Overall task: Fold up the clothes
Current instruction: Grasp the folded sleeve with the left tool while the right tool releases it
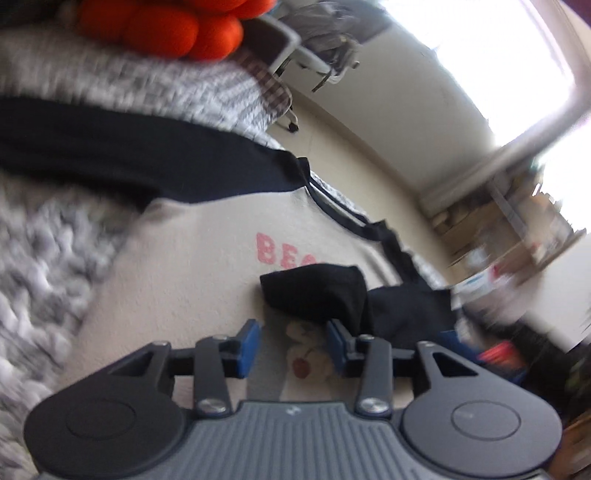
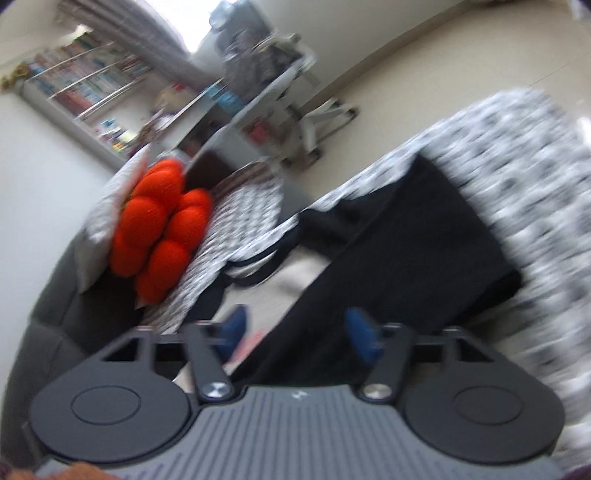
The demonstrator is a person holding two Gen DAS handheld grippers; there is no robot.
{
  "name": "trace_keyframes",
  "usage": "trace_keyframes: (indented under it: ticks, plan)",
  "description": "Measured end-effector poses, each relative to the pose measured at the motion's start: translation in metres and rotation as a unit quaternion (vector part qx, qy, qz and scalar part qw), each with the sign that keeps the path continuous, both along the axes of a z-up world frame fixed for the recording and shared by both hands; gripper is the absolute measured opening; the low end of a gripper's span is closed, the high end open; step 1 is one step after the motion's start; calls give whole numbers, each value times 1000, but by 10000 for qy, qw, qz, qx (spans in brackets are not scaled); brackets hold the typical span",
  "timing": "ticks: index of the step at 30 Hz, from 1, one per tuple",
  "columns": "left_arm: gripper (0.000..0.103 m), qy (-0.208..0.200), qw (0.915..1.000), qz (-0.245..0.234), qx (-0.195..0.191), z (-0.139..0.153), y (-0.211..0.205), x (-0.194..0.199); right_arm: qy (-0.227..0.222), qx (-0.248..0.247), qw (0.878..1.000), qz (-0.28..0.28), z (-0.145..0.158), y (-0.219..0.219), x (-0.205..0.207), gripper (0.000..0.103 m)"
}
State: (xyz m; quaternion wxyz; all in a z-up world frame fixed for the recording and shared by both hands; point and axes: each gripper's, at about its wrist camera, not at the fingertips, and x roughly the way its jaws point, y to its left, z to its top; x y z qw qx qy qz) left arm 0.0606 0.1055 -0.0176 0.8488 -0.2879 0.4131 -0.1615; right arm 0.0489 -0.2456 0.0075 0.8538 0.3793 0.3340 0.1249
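Left wrist view, blurred by motion: the left gripper (image 1: 291, 343) sits low in the frame with its two blue-padded fingers (image 1: 248, 345) spread apart and nothing pinched between them. Under and ahead of it lies a cream shirt (image 1: 192, 266) with dark navy sleeves, spread on a bed covered by a grey-and-white patterned blanket (image 1: 33, 251). Pink letters (image 1: 280, 253) are printed across the shirt's chest, partly hidden. One navy sleeve (image 1: 314, 291) is folded in over the chest and lies just ahead of the right-hand finger. The other sleeve (image 1: 129, 155) stretches across the upper left. A small printed picture with a red spot (image 1: 301, 365) shows on the fabric in the gap between the fingers. An orange cushion (image 1: 166, 26) sits at the top edge, and a bright window (image 1: 480, 48) fills the upper right.

Right wrist view, also blurred: the right gripper (image 2: 295, 328) has its blue fingers (image 2: 364, 334) parted. A navy sleeve (image 2: 399, 251) runs down between them, but whether the pads touch it cannot be told. The cream body of the shirt (image 2: 291, 273) shows to the left of the sleeve. The orange cushion (image 2: 159, 229) rests at the head of the bed, with bookshelves (image 2: 92, 85) and a white chair (image 2: 306, 122) beyond.
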Motion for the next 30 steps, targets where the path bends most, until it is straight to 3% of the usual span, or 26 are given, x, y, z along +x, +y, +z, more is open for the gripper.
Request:
trace_keyframes:
  ticks: [3,7,12,15,18,26,30]
  plan:
    - [48,217,9985,52,-494,-8,10,4,124,384,9980,494,-12,21,10,27]
    - [66,413,9942,28,-988,-17,16,9,198,578,9947,825,-19,46,19,25]
    - [72,501,9848,71,-1662,-27,22,13,395,1223,9845,1189,-33,66,26,25]
    - [72,496,9820,104,-1819,-29,22,12,656,1178,9771,1648,-36,78,25,25]
    - [72,472,9841,64,-1711,-28,16,11,819,967,9715,2002,-37,86,19,25]
    - [68,339,9928,-61,-1147,-20,-6,8,685,1102,9606,2456,-23,79,6,29]
    - [48,326,9961,37,-814,-19,-14,9,602,957,9645,2386,-16,71,-1,29]
